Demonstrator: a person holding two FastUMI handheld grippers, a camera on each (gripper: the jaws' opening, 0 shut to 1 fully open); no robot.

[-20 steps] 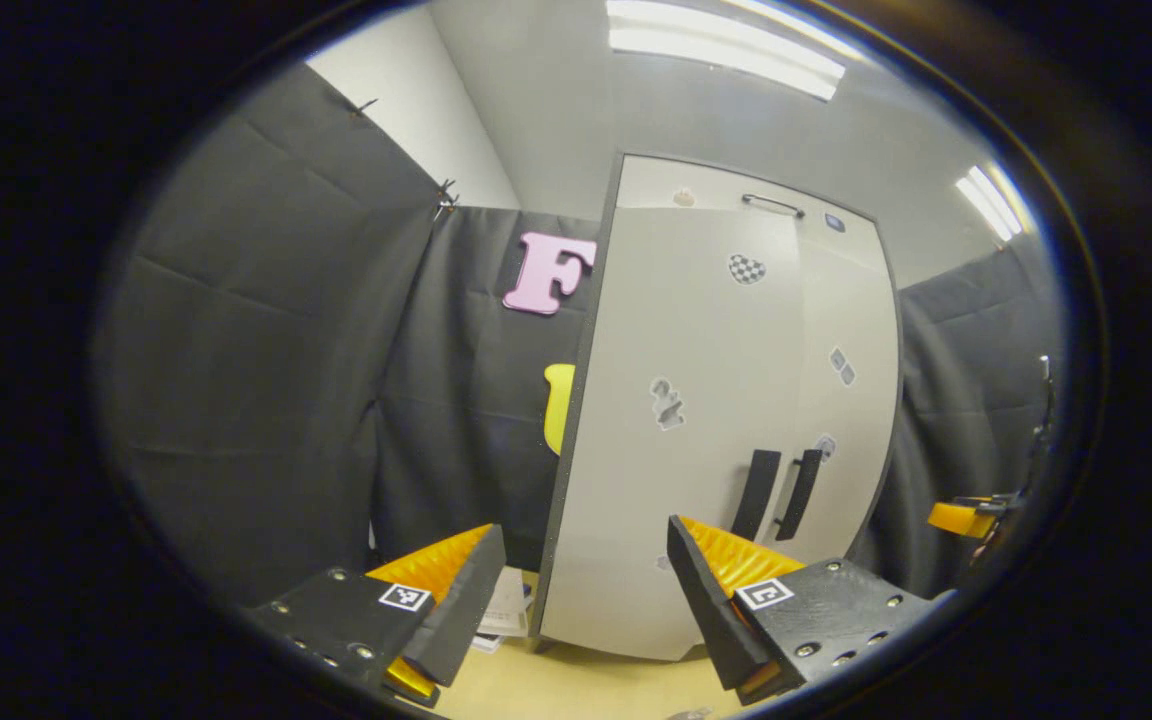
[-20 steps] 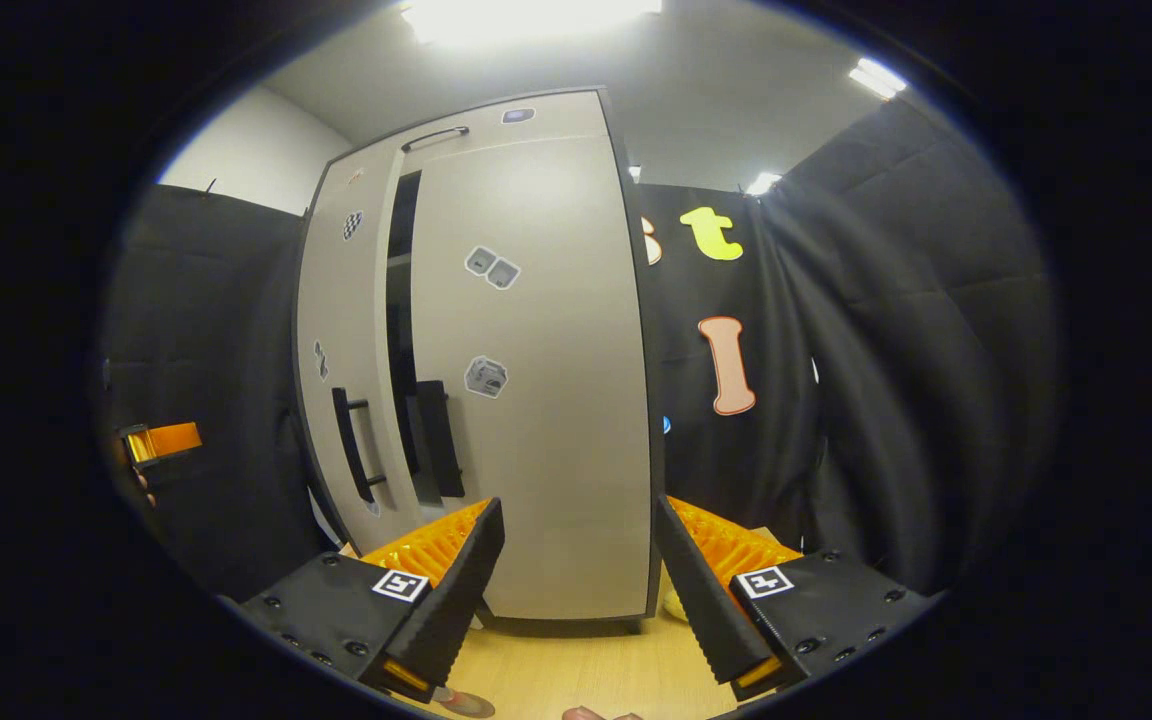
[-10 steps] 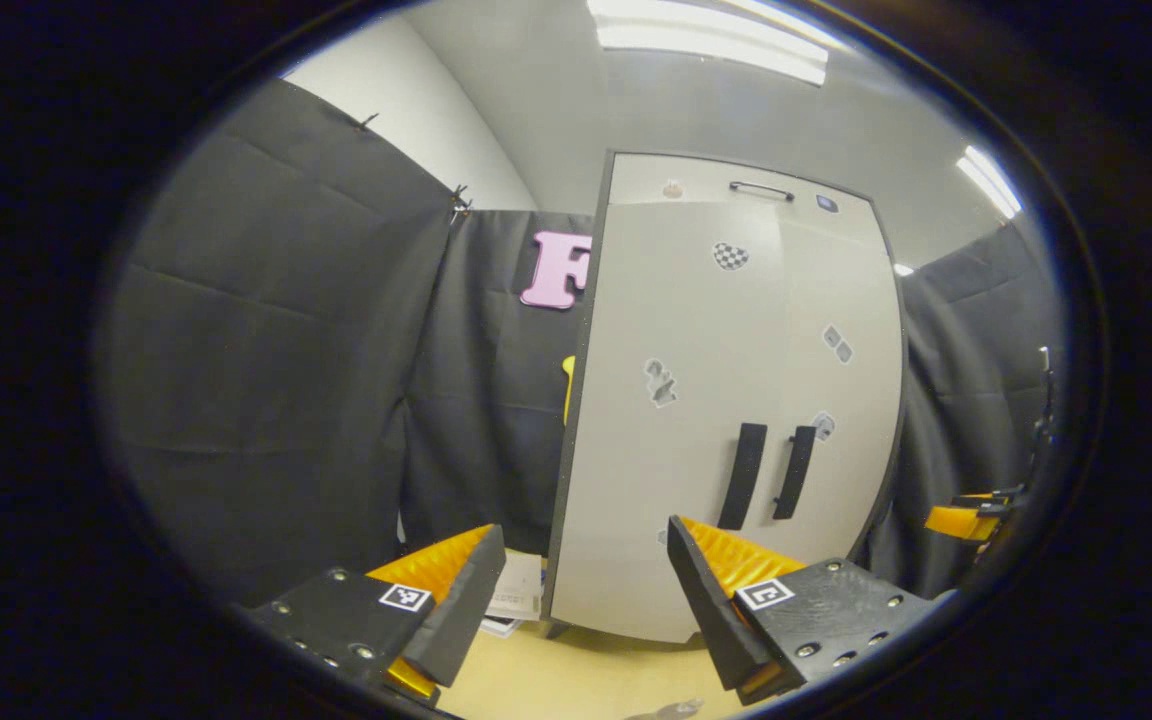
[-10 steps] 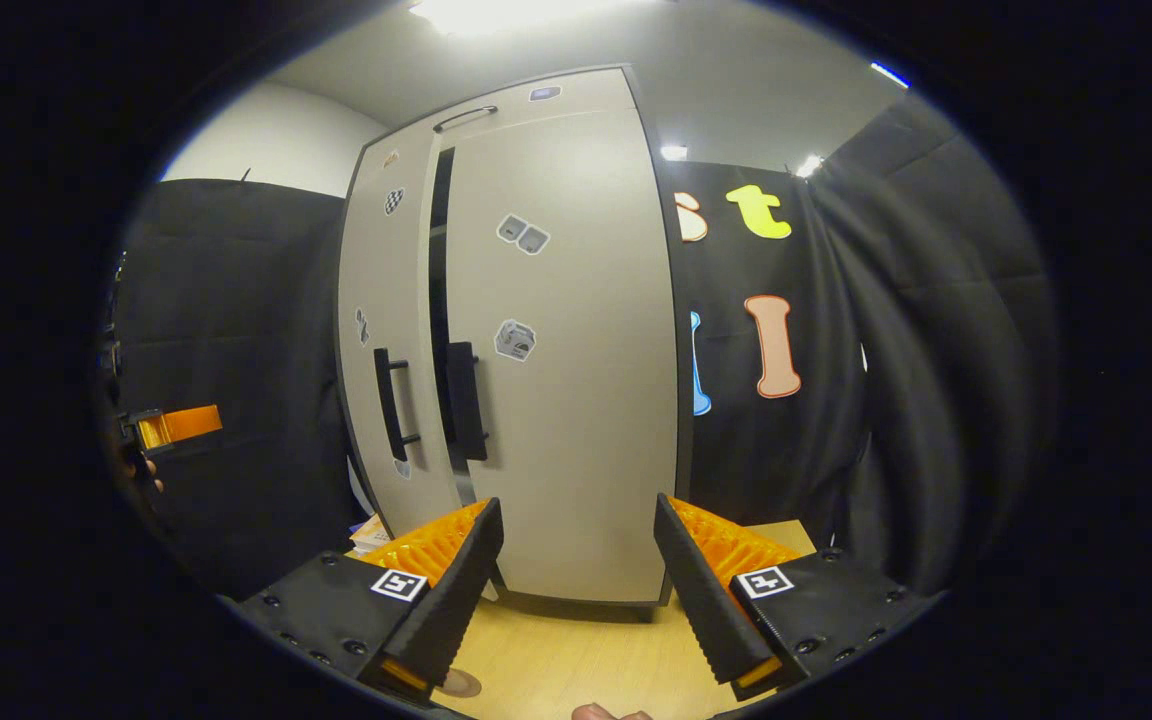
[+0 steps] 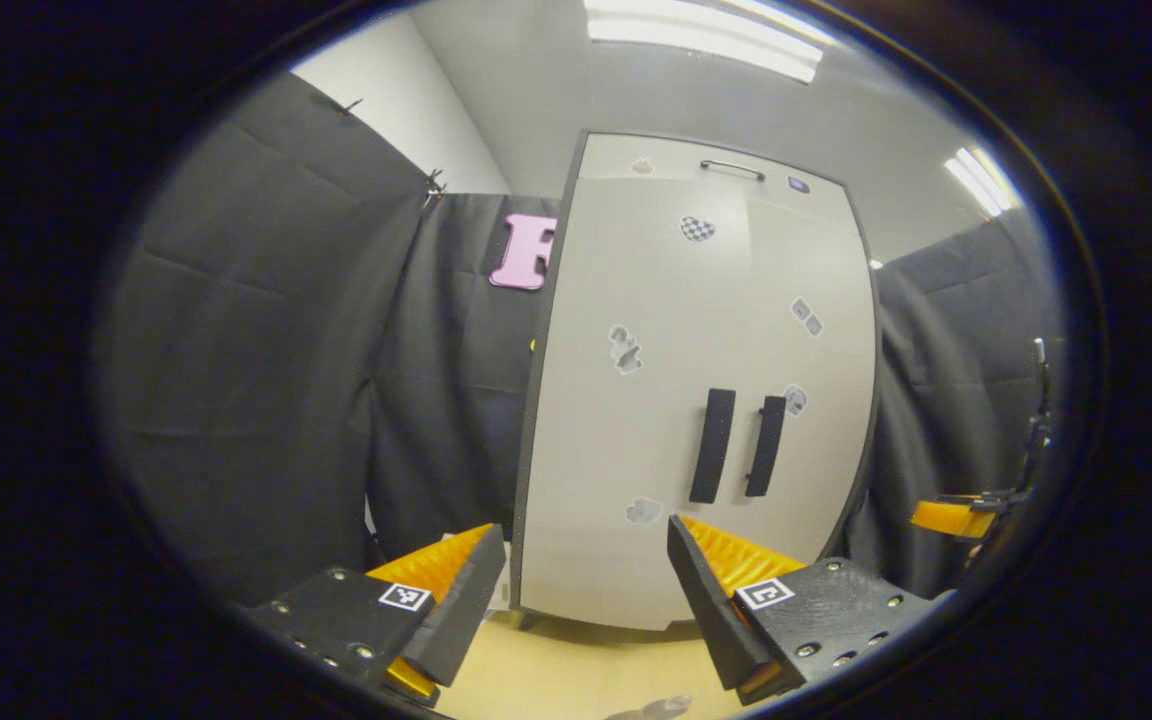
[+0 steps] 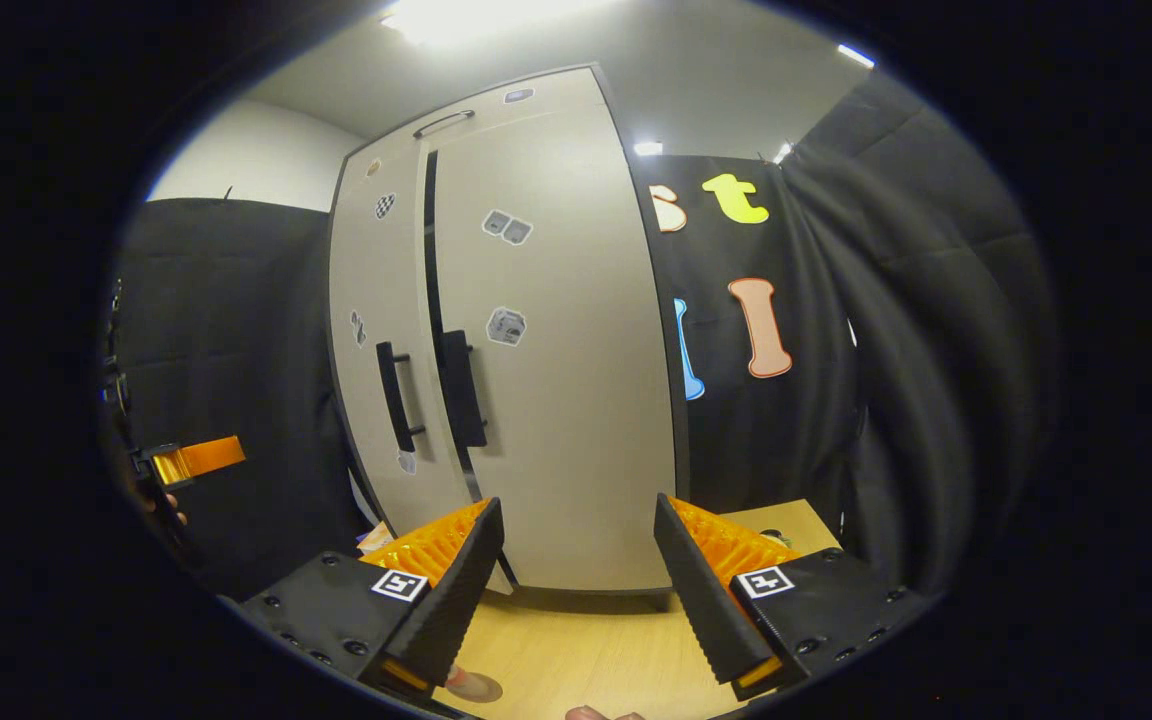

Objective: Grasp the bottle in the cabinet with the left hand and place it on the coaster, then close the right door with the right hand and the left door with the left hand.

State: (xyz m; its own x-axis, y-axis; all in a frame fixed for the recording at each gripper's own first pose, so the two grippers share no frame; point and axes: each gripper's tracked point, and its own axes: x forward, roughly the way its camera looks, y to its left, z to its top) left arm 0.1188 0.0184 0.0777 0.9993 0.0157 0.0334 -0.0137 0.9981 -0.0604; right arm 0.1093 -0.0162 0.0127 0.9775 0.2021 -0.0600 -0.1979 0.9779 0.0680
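Between the fingers of the left gripper (image 5: 586, 600) stands open air: the jaws are spread wide and hold nothing, aimed at the lower part of the cabinet (image 5: 636, 560) from a short way back. The right gripper (image 6: 576, 590) is likewise spread wide and empty, facing the right door (image 6: 576, 400).

From the left gripper view both doors appear flush, the two dark handles (image 5: 714, 445) standing side by side. From the right gripper view a thin dark slit shows between the left door (image 6: 371, 330) and the right one, so I judge the closing nearly done but possibly not seated. The bottle cannot be made out; a small round thing at the bottom edge of the wooden tabletop (image 6: 586, 650) may be the coaster (image 6: 474, 686), though that is uncertain.

To finish well, the left gripper should press flat on the left door near its handle edge and push straight in until the slit is gone.

Room is adequate: bare tabletop lies before the cabinet, and black cloth hangs close on either side. The other gripper sits well apart at each view's margin.
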